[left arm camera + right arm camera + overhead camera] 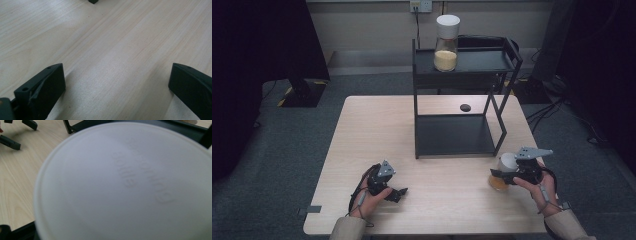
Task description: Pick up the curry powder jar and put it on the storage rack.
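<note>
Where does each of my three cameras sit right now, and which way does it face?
High view: above the person's side, facing forward and down on the table and black shelf; forearms, left gripper, right gripper show.
Left gripper view: on the left gripper, facing bare tabletop between its open jaws.
Right gripper view: on the right gripper, close against the jar's white lid.
Shared: high and right gripper views both show the lidded jar and shelf.

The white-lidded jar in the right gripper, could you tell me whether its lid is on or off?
On. The white lid caps the amber-filled clear jar gripped by the right gripper.
</note>
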Demonstrator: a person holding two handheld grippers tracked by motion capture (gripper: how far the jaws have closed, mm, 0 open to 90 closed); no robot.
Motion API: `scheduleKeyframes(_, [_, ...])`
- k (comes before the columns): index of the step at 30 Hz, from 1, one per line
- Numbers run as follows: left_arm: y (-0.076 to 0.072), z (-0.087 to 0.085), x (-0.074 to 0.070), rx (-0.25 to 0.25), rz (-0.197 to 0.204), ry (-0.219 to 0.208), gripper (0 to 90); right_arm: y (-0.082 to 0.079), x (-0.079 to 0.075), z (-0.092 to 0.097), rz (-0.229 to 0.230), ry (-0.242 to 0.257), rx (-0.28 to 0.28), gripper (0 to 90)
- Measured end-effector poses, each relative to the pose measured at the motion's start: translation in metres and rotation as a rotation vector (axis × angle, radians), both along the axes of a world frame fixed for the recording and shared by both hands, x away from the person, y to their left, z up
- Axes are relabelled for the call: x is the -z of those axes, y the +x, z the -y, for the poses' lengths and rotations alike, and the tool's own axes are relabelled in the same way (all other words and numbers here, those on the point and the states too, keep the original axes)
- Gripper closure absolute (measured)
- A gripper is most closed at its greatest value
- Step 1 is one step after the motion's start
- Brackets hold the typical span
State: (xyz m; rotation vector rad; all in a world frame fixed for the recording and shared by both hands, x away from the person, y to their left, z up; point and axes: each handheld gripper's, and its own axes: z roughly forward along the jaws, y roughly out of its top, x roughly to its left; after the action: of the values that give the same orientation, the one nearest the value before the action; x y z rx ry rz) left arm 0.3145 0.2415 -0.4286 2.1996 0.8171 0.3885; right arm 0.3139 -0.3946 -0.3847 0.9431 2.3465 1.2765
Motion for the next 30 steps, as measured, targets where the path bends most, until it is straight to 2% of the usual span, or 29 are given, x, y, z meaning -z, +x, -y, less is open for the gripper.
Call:
scheduleKeyframes(13, [0.000, 0.000, 0.000, 0.000, 0.000, 0.000, 0.1, 0.024, -0.037, -0.020, -0.038, -0.020, -0.035, 35.3])
scheduleKeyframes(23, [0.000, 0.000, 0.000, 0.000, 0.000, 0.000, 0.1, 0.043, -0.066, -0.040, -0.045, -0.048, -0.048, 35.5])
scheduleKeyframes(30, [0.000, 0.000, 0.000, 0.000, 0.000, 0.000, 0.1, 0.055, -0.083, -0.046, -0.050, -0.039, -0.049, 35.7])
